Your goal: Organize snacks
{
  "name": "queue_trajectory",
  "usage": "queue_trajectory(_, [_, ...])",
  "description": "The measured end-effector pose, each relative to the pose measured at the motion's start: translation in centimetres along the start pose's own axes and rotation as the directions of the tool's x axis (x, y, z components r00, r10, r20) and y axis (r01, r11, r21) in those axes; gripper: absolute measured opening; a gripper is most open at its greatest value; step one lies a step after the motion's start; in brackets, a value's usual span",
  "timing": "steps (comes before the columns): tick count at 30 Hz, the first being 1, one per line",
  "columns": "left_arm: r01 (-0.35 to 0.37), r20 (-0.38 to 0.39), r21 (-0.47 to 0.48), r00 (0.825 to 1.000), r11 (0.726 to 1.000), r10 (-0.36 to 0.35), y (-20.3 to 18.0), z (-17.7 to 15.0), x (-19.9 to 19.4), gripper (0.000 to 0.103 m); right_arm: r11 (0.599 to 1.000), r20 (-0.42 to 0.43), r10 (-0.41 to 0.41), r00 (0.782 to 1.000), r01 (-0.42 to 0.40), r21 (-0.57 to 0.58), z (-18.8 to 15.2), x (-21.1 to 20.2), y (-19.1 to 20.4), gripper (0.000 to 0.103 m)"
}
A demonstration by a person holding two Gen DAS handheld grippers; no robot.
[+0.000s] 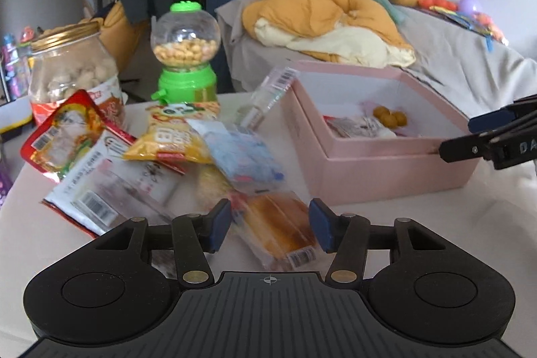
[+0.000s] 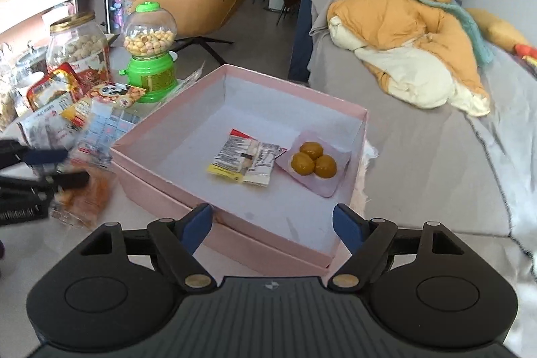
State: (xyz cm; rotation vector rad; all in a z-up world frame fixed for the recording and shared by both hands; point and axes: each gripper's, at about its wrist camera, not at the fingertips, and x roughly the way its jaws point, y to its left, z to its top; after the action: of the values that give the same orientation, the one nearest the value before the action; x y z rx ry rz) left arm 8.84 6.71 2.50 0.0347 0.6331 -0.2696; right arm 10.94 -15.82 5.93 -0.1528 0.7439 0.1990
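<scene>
In the left wrist view the left gripper (image 1: 270, 228) fills the bottom of the frame, its jaws apart over a clear-wrapped orange bread packet (image 1: 280, 228) that lies between the pads; whether they touch it cannot be told. Behind it, left of centre, a loose pile of snack packets (image 1: 161, 150) crowds the white desk (image 1: 419, 217): a yellow bag, a pale blue pouch, a red packet and a white one with a barcode. Further back at the left stand a gold-lidded jar (image 1: 72, 69) and a green candy dispenser (image 1: 184, 56). The pink box (image 1: 396, 170) sits right of centre, and the right gripper (image 1: 490, 136) enters from the right edge at the box's near corner. A bed with an orange quilt (image 1: 322, 19) lies behind.

In the right wrist view the right gripper (image 2: 272, 225) is at the bottom, jaws wide apart and empty, over the pink box's (image 2: 268, 244) near rim. Inside the box lie a small white-and-yellow sachet (image 2: 245, 161) and, just right of it, a pouch with three brown balls (image 2: 313, 161). The left gripper (image 2: 50, 166) shows blurred at the left edge above the bread packet (image 2: 87, 197), with the packet pile (image 2: 80, 119), jar (image 2: 79, 46) and dispenser (image 2: 149, 56) in the upper left.
</scene>
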Motion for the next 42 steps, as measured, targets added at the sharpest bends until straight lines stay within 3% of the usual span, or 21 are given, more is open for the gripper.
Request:
queue_trajectory(2, [-0.018,-0.024,-0.009,1.000,1.000,0.018,-0.7,0.1,0.7,0.061,0.999,-0.011,0.034,0.999,-0.034,0.025,0.0,-0.2,0.1,0.079])
queue_trajectory(4, [-0.045,-0.043,0.004,0.998,0.999,0.045,-1.5,0.4,1.7,0.072,0.998,-0.012,0.047,0.999,-0.047,0.033,0.0,-0.3,0.6,0.079])
queue_trajectory(7, [-0.095,-0.069,0.056,0.993,0.994,0.098,-2.6,0.6,3.2,0.076,0.998,-0.007,0.052,0.999,-0.052,0.033,0.5,-0.6,1.5,0.079])
queue_trajectory(9, [-0.114,-0.071,0.113,0.990,0.987,0.122,-3.4,0.3,3.3,0.076,0.997,0.002,0.061,0.998,-0.061,0.038,1.2,-0.9,2.0,0.080])
queue_trajectory(11, [-0.100,-0.064,0.129,0.992,0.987,0.109,-3.1,-0.1,2.7,0.069,0.998,0.019,0.064,0.998,-0.064,0.025,2.3,-1.3,2.7,0.080])
queue_trajectory(12, [-0.086,-0.054,0.112,0.994,0.990,0.093,-2.4,-0.3,1.9,0.061,0.998,0.027,0.059,0.998,-0.060,0.011,3.2,-1.2,3.3,0.080])
queue_trajectory(19, [-0.157,0.000,-0.035,0.988,0.987,0.157,3.7,-3.1,-3.8,0.061,0.996,-0.008,0.086,0.996,-0.086,0.004,11.7,4.0,7.0,0.081])
queue_trajectory(22, [-0.123,0.006,-0.135,0.992,0.983,0.125,6.4,-4.6,-5.4,0.061,0.997,-0.057,0.069,0.996,-0.067,0.023,15.5,9.0,9.0,0.081])
queue_trajectory(25, [-0.072,0.017,-0.231,0.997,0.970,0.078,8.7,-6.2,-6.2,0.061,1.000,-0.114,-0.021,0.993,0.021,0.002,17.5,13.9,10.7,0.076])
queue_trajectory(27, [-0.022,0.053,-0.296,0.998,0.955,0.039,9.9,-6.6,-6.7,0.061,0.996,-0.160,-0.086,0.983,0.084,-0.022,17.8,16.2,11.6,0.058])
queue_trajectory(29, [-0.009,0.062,-0.329,0.998,0.944,0.031,10.5,-6.8,-6.7,0.061,0.990,-0.155,-0.127,0.980,0.116,-0.082,17.6,16.3,12.6,0.052])
queue_trajectory(30, [-0.003,0.065,-0.336,0.998,0.942,0.026,10.6,-6.9,-6.6,0.061,0.988,-0.149,-0.126,0.981,0.110,-0.113,17.3,15.7,13.0,0.042])
queue_trajectory(32, [-0.002,0.065,-0.334,0.998,0.943,0.025,10.5,-6.8,-6.5,0.061,0.987,-0.162,-0.096,0.982,0.072,-0.145,16.8,14.6,13.5,0.031])
queue_trajectory(38, [-0.002,0.074,-0.349,0.997,0.937,0.029,10.7,-7.0,-6.6,0.061,0.989,-0.245,-0.016,0.969,-0.020,-0.145,14.9,10.8,15.5,0.031])
queue_trajectory(42, [-0.016,0.074,-0.355,0.996,0.935,0.045,10.7,-7.0,-6.6,0.061,0.968,-0.278,0.031,0.960,-0.097,-0.230,12.8,7.7,18.2,0.034])
